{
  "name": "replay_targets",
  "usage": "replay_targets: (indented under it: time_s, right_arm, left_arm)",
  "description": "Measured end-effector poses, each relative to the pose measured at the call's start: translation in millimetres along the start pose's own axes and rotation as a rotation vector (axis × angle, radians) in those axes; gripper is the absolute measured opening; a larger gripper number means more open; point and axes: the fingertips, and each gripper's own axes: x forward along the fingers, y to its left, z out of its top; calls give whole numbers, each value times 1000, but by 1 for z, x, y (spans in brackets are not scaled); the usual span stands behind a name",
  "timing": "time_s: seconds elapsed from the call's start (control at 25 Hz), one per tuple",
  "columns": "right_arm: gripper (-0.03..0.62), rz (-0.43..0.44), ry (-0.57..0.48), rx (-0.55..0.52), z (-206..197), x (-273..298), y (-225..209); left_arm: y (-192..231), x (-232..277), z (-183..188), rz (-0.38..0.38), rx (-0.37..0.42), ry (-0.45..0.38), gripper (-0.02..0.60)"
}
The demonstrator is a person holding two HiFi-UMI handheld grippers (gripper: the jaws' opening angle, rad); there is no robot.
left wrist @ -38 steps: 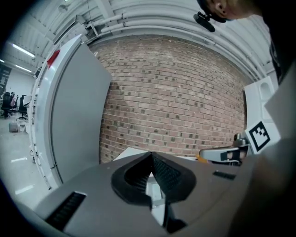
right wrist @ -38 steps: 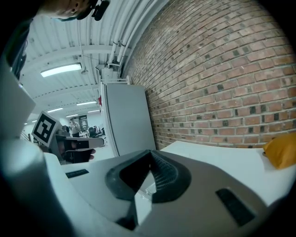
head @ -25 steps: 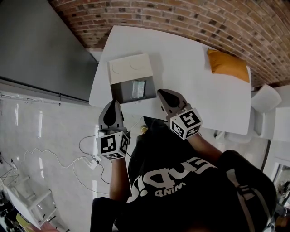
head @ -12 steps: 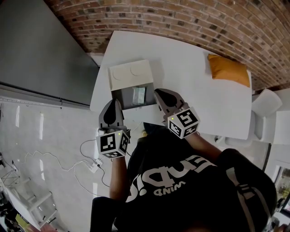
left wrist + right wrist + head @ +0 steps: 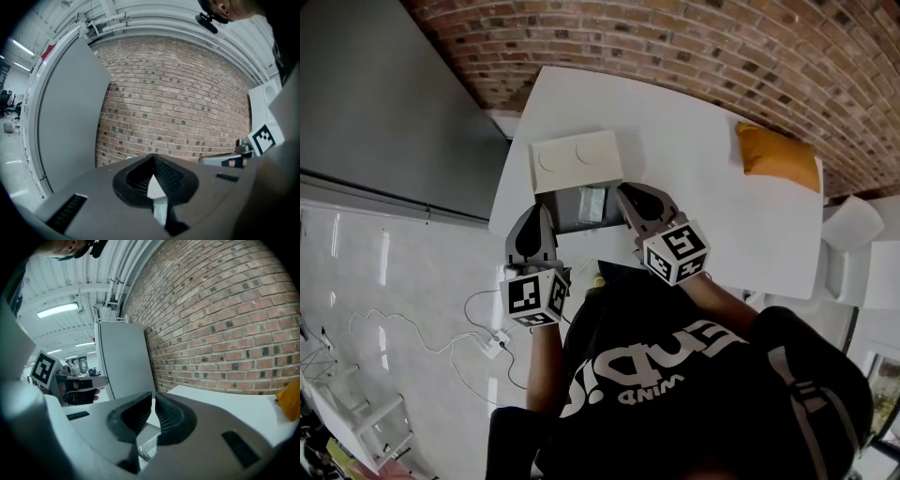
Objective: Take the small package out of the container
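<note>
Our left gripper (image 5: 534,212) and right gripper (image 5: 624,191) sit clenched and empty beside the container (image 5: 562,212); we should open the right above its small package (image 5: 592,202).

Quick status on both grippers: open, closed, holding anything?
Left gripper: jaws closed, holding nothing.
Right gripper: jaws closed, holding nothing.

Orange cushion (image 5: 778,157) on white table (image 5: 694,141), far-R corner; brick wall (image 5: 675,37) behind; cables (image 5: 459,328) on floor, L.
</note>
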Motion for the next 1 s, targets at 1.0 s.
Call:
replay_targets:
  time_s: [1.0]
  right_arm:
    - [173, 55, 212, 60, -48, 32, 0]
  left_arm:
    - [-7, 28, -5, -66, -9, 42, 6]
